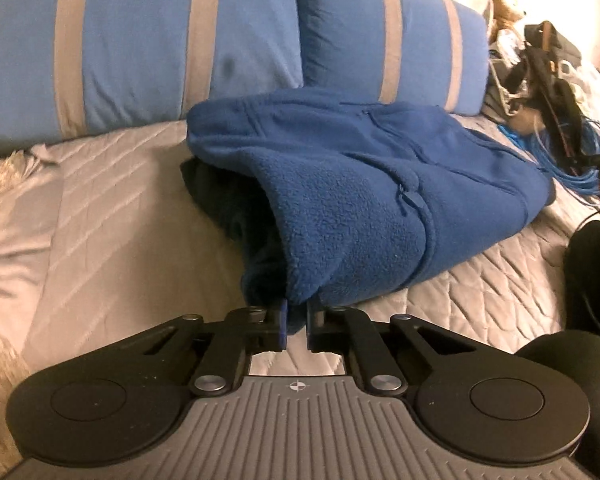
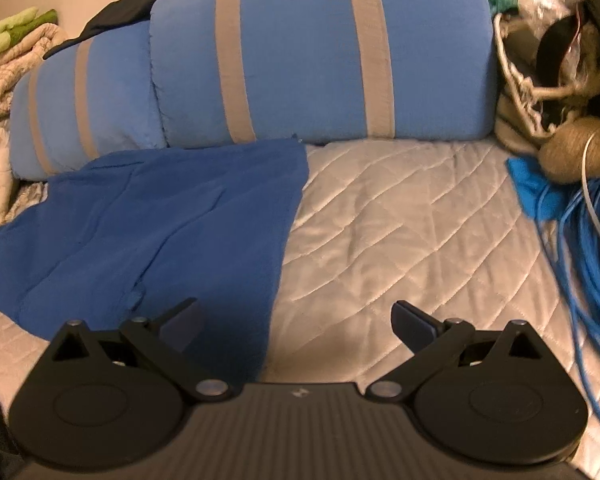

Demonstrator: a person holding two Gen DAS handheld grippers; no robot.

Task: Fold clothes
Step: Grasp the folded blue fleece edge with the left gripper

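Note:
A blue fleece garment [image 1: 360, 184] lies on the quilted bed, partly folded over itself, with a zipper pull showing near its middle. My left gripper [image 1: 297, 320] is shut on the near edge of the fleece, and the cloth is pinched between its pads and lifted into a hump. In the right wrist view the same blue fleece [image 2: 152, 232] lies flat at the left. My right gripper [image 2: 296, 320] stands open just above the bed, its left finger over the fleece's right edge and its right finger over bare quilt, with nothing between the pads.
Two blue pillows with grey stripes [image 1: 140, 40] [image 2: 308, 60] lie along the head of the grey quilted bedspread [image 2: 400, 220]. A coil of blue cable [image 2: 580, 240], a bag [image 2: 532, 92] and assorted clutter sit at the right. Folded blankets [image 2: 4, 60] are piled at the far left.

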